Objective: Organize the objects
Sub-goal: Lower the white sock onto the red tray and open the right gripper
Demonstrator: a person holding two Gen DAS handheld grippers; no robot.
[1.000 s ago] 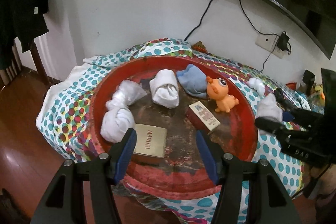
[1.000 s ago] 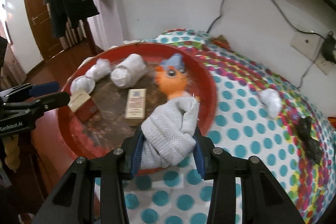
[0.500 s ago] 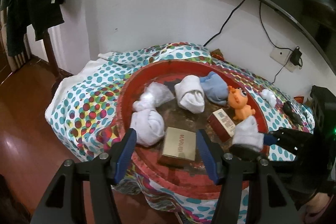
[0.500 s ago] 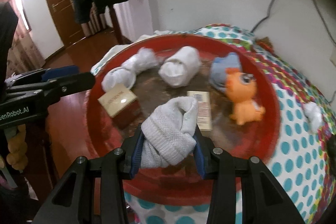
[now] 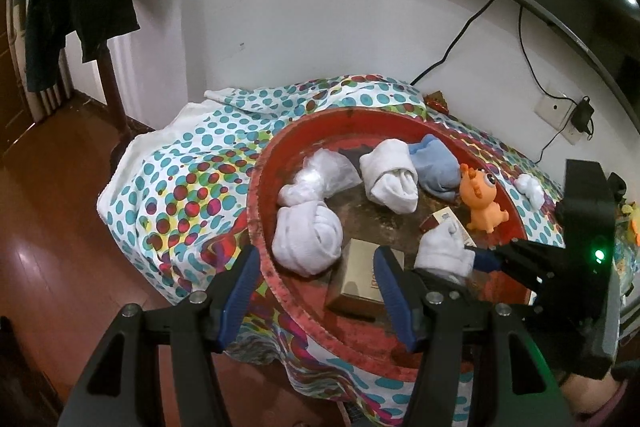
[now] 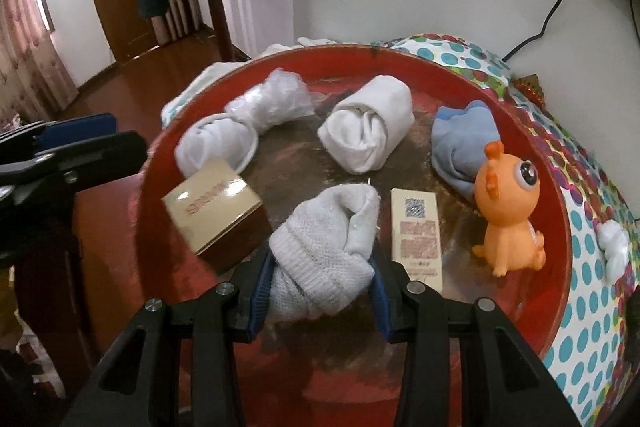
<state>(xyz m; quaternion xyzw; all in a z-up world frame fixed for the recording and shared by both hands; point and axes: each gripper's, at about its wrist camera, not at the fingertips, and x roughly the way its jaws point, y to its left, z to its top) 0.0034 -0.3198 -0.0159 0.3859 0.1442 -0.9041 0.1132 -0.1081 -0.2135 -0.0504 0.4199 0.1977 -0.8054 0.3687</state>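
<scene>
My right gripper [image 6: 318, 281] clamps a white knit sock bundle [image 6: 326, 255] above the red tray [image 6: 558, 247]; my left gripper [image 5: 314, 285] gapes wide, empty.

The right tongs [image 6: 318, 291] are clamping a rolled white knit sock [image 6: 326, 251] between their blue pads [image 6: 260, 291], the jaws drawn in close against both flanks of the bundle. They are reaching forward over the near part of the red tray [image 6: 562, 227], held roughly level, with the sock poking out ahead of the tips. From the other side, the same right tongs [image 5: 464, 261] are showing as a black frame coming in across the tray's near rim. The left tongs [image 5: 314, 293] are hanging with jaws spread wide and nothing between the pads [image 5: 244, 287], hovering just outside the tray's near-left rim, pointing towards it.
</scene>
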